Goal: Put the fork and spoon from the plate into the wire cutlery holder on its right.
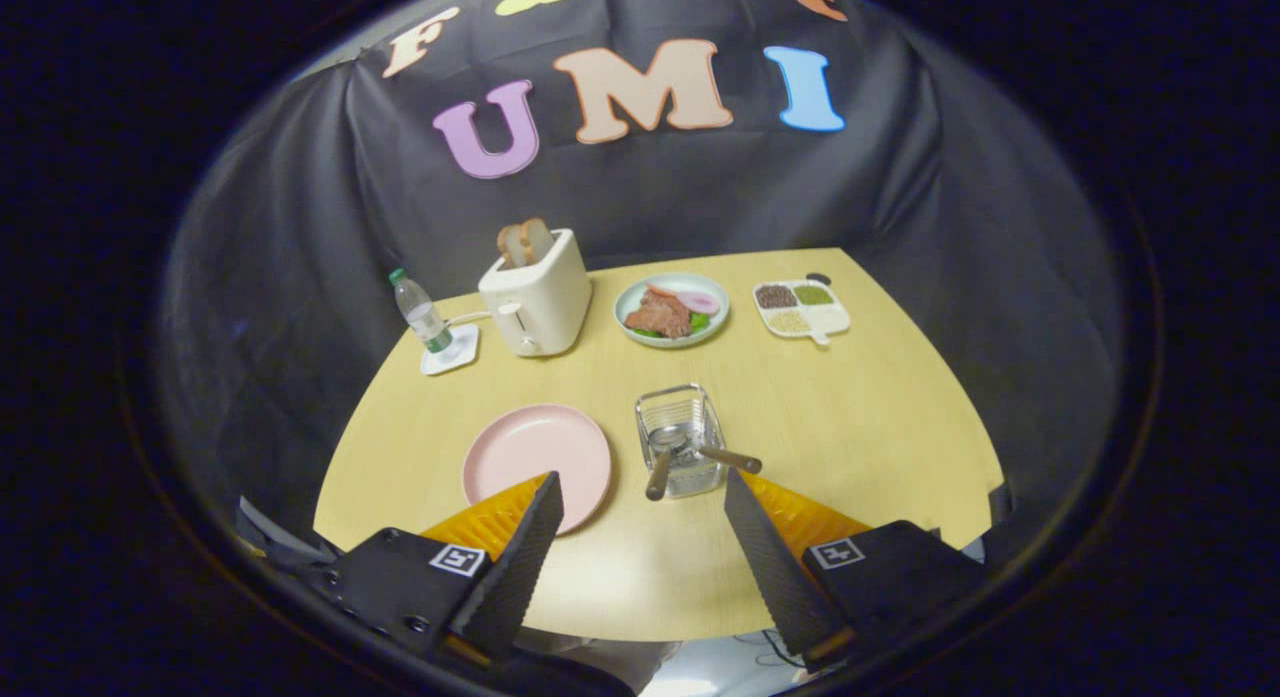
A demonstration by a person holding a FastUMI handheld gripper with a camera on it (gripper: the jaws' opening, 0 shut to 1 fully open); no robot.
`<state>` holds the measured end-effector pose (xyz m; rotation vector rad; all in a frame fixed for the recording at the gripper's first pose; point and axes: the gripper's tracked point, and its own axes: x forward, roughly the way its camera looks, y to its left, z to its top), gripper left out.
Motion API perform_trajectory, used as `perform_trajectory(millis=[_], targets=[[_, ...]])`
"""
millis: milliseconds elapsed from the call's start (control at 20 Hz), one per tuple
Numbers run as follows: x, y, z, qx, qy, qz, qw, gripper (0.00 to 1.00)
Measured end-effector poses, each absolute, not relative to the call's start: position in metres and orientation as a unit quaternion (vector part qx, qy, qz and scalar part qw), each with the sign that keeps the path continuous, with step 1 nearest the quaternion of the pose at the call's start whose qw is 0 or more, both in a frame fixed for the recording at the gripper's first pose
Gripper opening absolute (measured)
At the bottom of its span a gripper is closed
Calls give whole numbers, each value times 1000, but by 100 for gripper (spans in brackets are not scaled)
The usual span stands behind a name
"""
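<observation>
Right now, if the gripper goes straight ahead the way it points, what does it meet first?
Probably the wire holder with two utensils in it, just ahead of the open gripper. The plate sits off to the side. Depth is uncertain.

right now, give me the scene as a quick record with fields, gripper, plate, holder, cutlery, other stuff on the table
gripper: gripper open, fingers spread wide, holding nothing
plate: pink plate bare, just beyond the left finger
holder: wire cutlery holder right of the plate, ahead of the fingers
cutlery: two utensils with wooden handles stand in the holder, handles leaning out toward the gripper
task state: appears done
far side: toaster with bread, water bottle on a coaster, food plate, divided tray
surface: wooden table
</observation>
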<state>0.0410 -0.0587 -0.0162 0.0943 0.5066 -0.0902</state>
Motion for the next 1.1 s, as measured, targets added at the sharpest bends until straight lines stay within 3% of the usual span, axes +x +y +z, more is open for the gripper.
perform_trajectory(millis=[600, 1100], targets=[[42, 1, 148, -13, -45, -40, 998, 100], [18, 4, 141, 1, -69, -62, 996, 100]])
